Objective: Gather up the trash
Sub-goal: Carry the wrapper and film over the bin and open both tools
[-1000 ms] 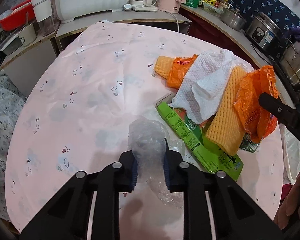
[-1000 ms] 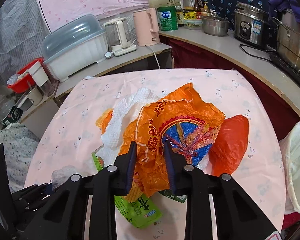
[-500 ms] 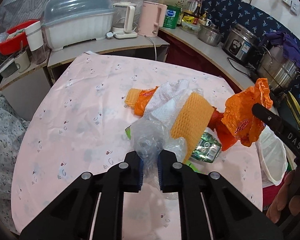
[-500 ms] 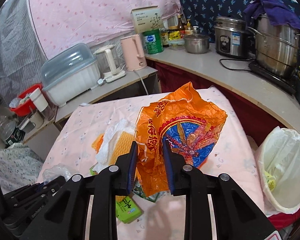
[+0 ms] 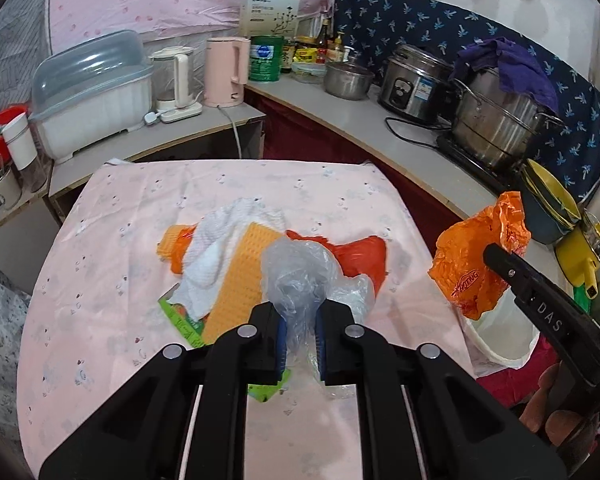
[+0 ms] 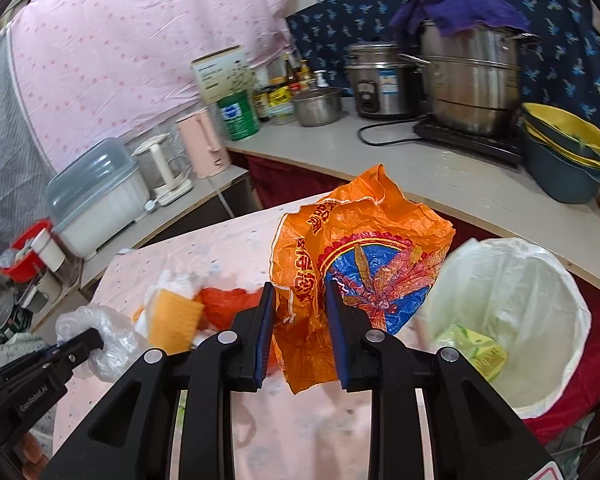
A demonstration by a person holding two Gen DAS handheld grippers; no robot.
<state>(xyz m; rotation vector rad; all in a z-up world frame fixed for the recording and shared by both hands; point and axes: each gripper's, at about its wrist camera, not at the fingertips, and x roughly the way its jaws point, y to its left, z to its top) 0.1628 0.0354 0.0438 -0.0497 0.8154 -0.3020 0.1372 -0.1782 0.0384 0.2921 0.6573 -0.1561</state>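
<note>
I have a piece of trash in each gripper. My left gripper [image 5: 300,330] has its jaws pinched almost fully together on a crumpled clear plastic bag [image 5: 304,276], which bulges up just ahead of the jaws and is lifted off the worktop [image 5: 100,280]. My right gripper [image 6: 300,320] has its jaws clamped on an orange printed plastic bag [image 6: 360,248]; it hangs between and above them, clear of the pink cloth.

The white-lined trash bin [image 6: 540,280] sits just to the right of my right jaws, and a yellow-green wrapper [image 6: 476,350] already lies at its bottom, so I judge at least one piece is collected. Neither bag I am carrying is over the bin mouth yet.

Left on the worktop, ahead of my left jaws: a white paper towel [image 5: 228,240], a yellow-orange foam net sleeve [image 5: 244,276], a red plastic bag [image 5: 360,256], and a green wrapper [image 5: 180,318] partly tucked under the pile. I would call the job well short of half done, with two drops pending and the pile to clear afterwards.
</note>
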